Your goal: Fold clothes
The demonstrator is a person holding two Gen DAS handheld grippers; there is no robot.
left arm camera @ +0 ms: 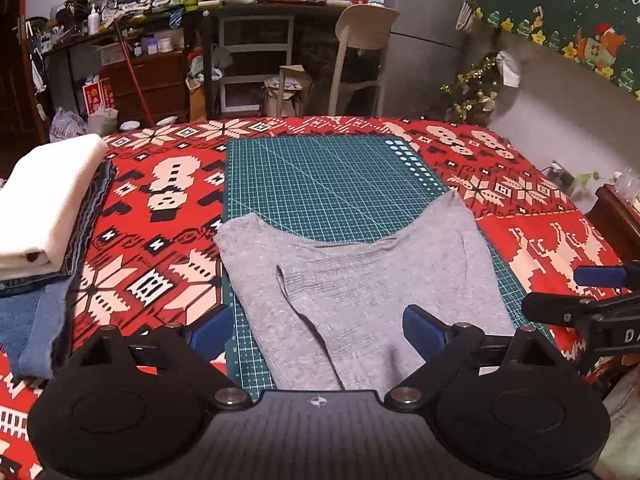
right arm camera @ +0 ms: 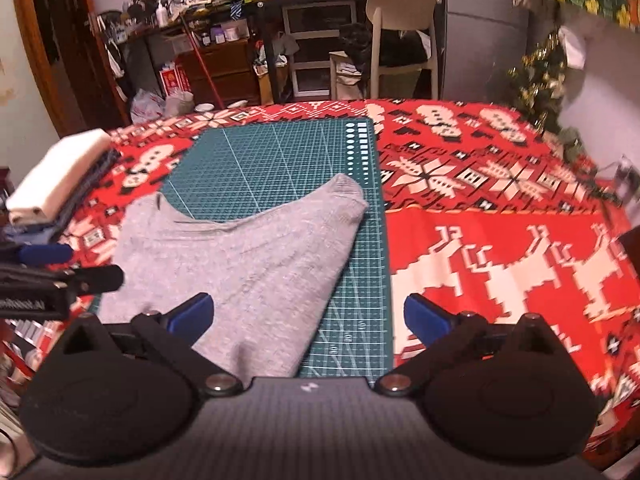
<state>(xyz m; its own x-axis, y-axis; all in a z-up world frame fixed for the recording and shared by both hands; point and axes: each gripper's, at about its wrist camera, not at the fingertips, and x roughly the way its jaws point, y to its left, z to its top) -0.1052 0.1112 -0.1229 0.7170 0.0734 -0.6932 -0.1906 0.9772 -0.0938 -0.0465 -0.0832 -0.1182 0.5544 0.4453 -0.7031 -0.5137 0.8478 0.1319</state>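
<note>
**Both grippers wide over the grey garment**

Left gripper (left arm camera: 318, 330) hangs with its jaws spread wide and nothing clamped, above the near part of the grey garment (left arm camera: 360, 276). Right gripper (right arm camera: 308, 316) is likewise fully spread and empty-handed, over the garment's right edge. Partly folded, the garment lies on the green cutting mat (left arm camera: 320, 184), which sits on the red patterned desk cloth (left arm camera: 160, 240). Folded clothes (left arm camera: 44, 208) are stacked at the left.

Heather-grey garment (left arm camera: 360, 280), green gridded mat (left arm camera: 320, 184)
</note>
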